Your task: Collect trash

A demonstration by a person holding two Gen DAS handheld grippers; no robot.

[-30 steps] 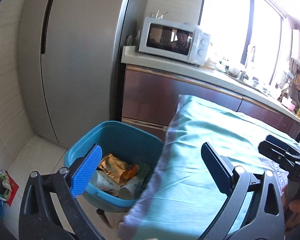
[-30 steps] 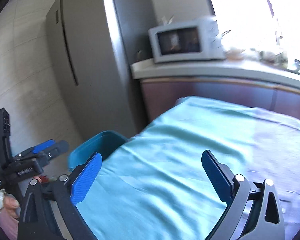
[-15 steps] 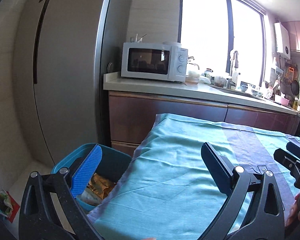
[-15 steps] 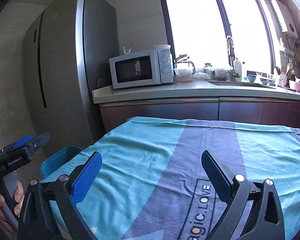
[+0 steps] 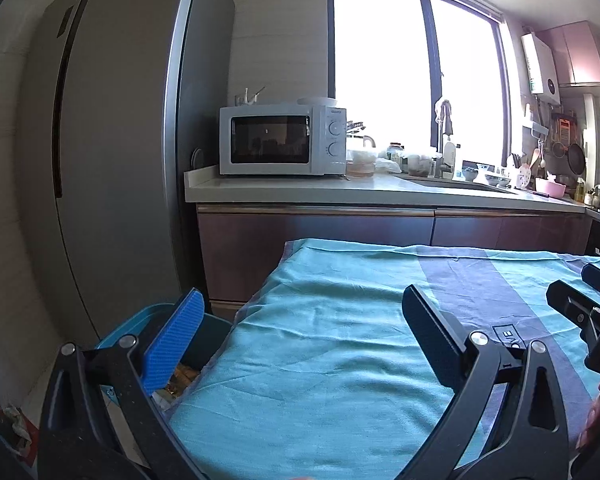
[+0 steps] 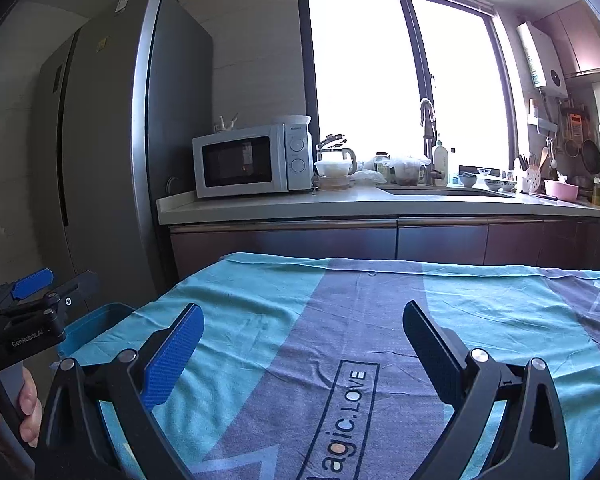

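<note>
A blue bin [image 5: 140, 322] stands on the floor at the table's left end, with crumpled wrappers [image 5: 180, 376] just showing inside it; the right wrist view catches its rim [image 6: 96, 318]. My left gripper [image 5: 304, 336] is open and holds nothing, hovering over the table's left edge beside the bin. My right gripper [image 6: 304, 340] is open too, above the middle of the teal and grey tablecloth [image 6: 340, 308]. No loose trash lies on the cloth in either view.
A tall grey fridge [image 5: 112, 168] rises behind the bin. A counter [image 5: 340, 192] with a white microwave [image 5: 280, 140], sink and dishes runs along the far side under a bright window. A hand [image 6: 28, 404] grips the left gripper's handle.
Both grippers have tilted up and drawn back from the bin toward the table. The bin's contents, plainly seen a second ago, are now mostly hidden. Both stay open.
</note>
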